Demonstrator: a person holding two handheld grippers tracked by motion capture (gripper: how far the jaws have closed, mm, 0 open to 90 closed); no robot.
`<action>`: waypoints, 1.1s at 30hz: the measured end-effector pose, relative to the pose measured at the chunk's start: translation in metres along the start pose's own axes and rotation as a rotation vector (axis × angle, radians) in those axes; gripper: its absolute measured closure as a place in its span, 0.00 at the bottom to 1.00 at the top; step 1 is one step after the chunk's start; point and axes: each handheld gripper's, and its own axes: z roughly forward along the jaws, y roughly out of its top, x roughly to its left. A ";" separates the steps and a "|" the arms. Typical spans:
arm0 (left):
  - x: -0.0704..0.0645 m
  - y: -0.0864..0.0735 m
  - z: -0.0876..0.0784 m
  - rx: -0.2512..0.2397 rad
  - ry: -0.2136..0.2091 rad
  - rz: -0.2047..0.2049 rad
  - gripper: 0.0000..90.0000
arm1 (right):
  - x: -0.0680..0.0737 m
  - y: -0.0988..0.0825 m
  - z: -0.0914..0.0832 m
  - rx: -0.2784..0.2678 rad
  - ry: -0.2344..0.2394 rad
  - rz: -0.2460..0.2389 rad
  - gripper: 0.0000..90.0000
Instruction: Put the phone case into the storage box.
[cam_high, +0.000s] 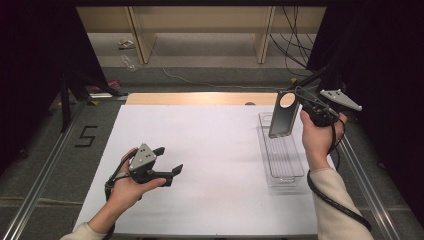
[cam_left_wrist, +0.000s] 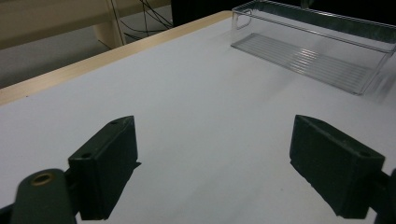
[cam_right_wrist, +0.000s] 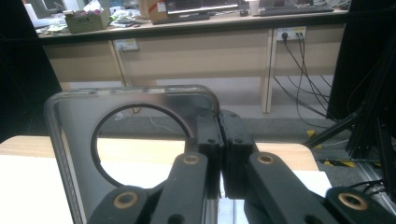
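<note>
Phone case (cam_high: 283, 114), dark, glossy, rounded corners, big round cutout near its top, held upright in the air above the far end of a clear plastic bin (cam_high: 282, 155) at the tabletop's (cam_high: 210, 150) far right corner. Right gripper (cam_high: 306, 111) jaws closed on the case's edge, pinching beside the cutout in the right gripper view (cam_right_wrist: 140, 140). Left gripper (cam_high: 167, 162) low over the near left part of the tabletop, jaws spread wide, nothing between them (cam_left_wrist: 212, 172). Bin's ribbed floor (cam_left_wrist: 308, 56) bare.

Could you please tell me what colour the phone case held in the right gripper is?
Dark grey phone case, with a round cutout; clearest in the high view.
</note>
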 end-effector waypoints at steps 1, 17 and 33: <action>0.000 0.000 0.000 0.000 0.000 0.000 0.17 | 0.000 0.000 0.000 -0.001 0.000 -0.001 0.98; 0.000 0.000 0.000 0.001 -0.001 0.001 0.17 | -0.001 -0.001 0.004 0.001 0.000 0.001 0.98; 0.000 0.000 0.000 0.001 0.000 0.002 0.17 | -0.001 0.001 0.005 -0.001 0.002 0.005 0.98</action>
